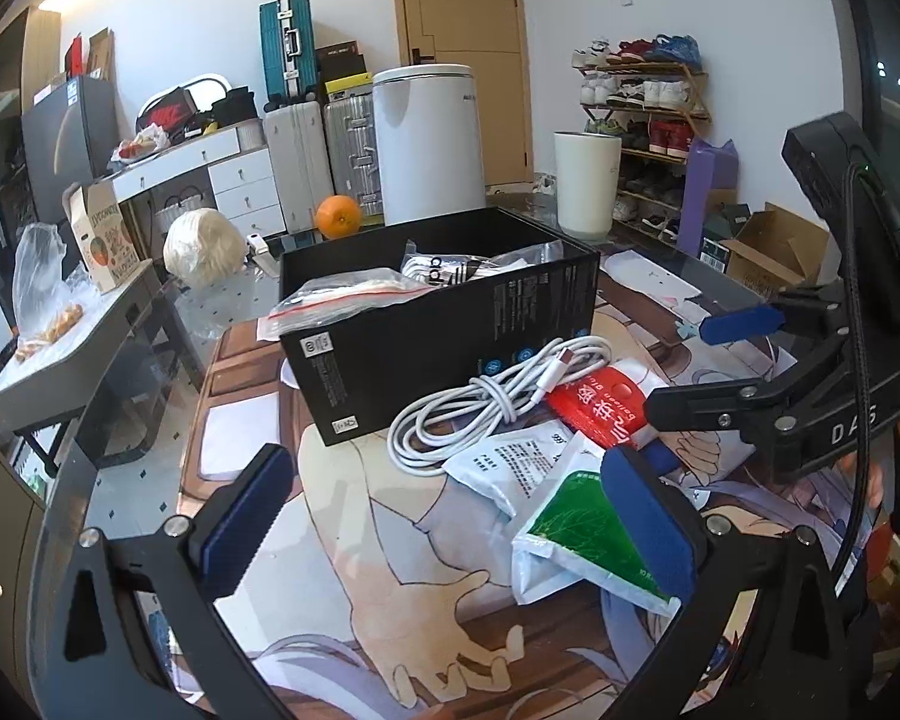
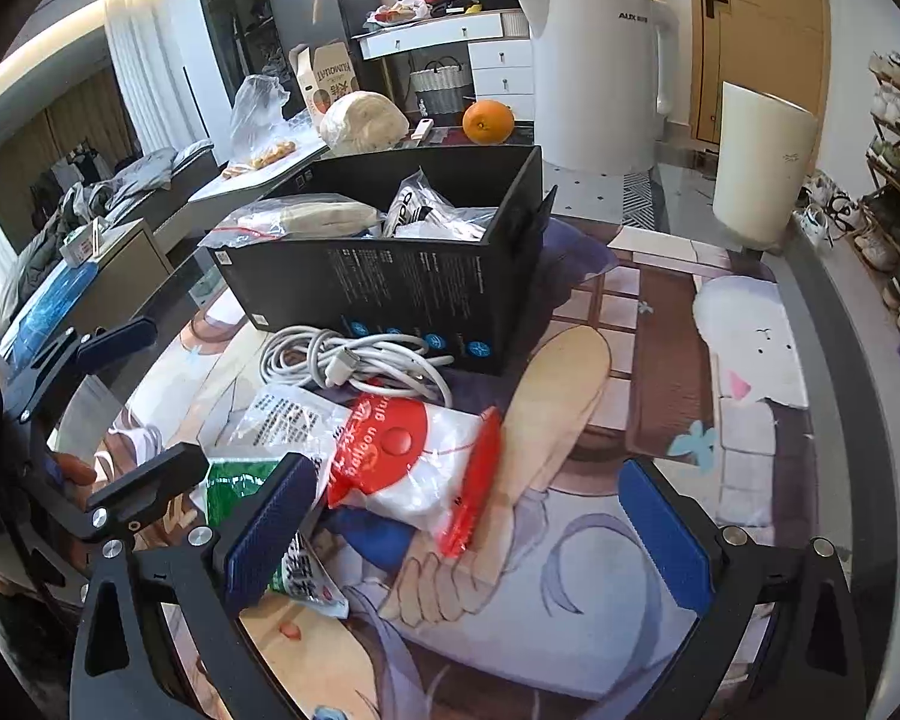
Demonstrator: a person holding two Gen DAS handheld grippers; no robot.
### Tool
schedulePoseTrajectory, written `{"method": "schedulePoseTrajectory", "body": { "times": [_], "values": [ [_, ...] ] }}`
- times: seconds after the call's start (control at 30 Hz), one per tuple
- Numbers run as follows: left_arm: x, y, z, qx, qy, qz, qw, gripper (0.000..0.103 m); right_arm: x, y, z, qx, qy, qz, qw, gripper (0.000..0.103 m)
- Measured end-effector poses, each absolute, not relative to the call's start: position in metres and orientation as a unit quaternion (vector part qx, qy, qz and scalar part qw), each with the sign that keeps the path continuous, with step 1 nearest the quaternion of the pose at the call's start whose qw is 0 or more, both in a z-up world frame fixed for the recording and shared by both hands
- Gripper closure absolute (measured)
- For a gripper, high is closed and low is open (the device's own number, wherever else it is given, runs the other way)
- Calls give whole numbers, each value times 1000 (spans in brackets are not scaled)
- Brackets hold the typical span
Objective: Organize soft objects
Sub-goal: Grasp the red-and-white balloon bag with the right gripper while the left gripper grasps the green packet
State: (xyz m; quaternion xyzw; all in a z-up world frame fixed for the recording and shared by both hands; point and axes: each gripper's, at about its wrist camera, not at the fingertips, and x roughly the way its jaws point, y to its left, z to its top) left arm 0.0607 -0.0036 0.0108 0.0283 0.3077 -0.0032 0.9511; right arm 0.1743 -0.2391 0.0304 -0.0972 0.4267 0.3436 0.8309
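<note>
An open black box point(image 1: 438, 324) point(image 2: 390, 276) stands on the printed mat and holds a zip bag point(image 1: 342, 294) point(image 2: 306, 219) and a bagged white item point(image 1: 450, 267) point(image 2: 426, 210). In front of it lie a coiled white cable point(image 1: 486, 402) point(image 2: 354, 360), a red-and-white packet point(image 1: 606, 402) point(image 2: 420, 462), a white printed pouch point(image 1: 510, 462) point(image 2: 282, 420) and a green-and-white pouch point(image 1: 588, 534) point(image 2: 234, 486). My left gripper point(image 1: 444, 519) point(image 2: 177, 396) hovers open, its right pad over the green pouch. My right gripper point(image 2: 468, 534) point(image 1: 678, 366) is open around the red packet's near end, holding nothing.
Behind the box on the glass table are an orange point(image 1: 337, 216) point(image 2: 488, 122), a white appliance point(image 1: 429, 144) point(image 2: 594, 72), a white cylinder point(image 1: 588, 183) point(image 2: 762, 165) and a beige bundle point(image 1: 204, 246). The table edge point(image 1: 60, 480) curves along the left. A shoe rack point(image 1: 648, 114) is far right.
</note>
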Motion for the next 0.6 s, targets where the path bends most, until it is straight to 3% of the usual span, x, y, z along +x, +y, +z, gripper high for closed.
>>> {"method": "schedulePoseTrajectory", "body": {
  "times": [0.6],
  "values": [
    [64, 8, 7, -11, 317, -10, 948, 0, 182, -235, 20, -100, 453, 325, 825, 1]
  ]
}}
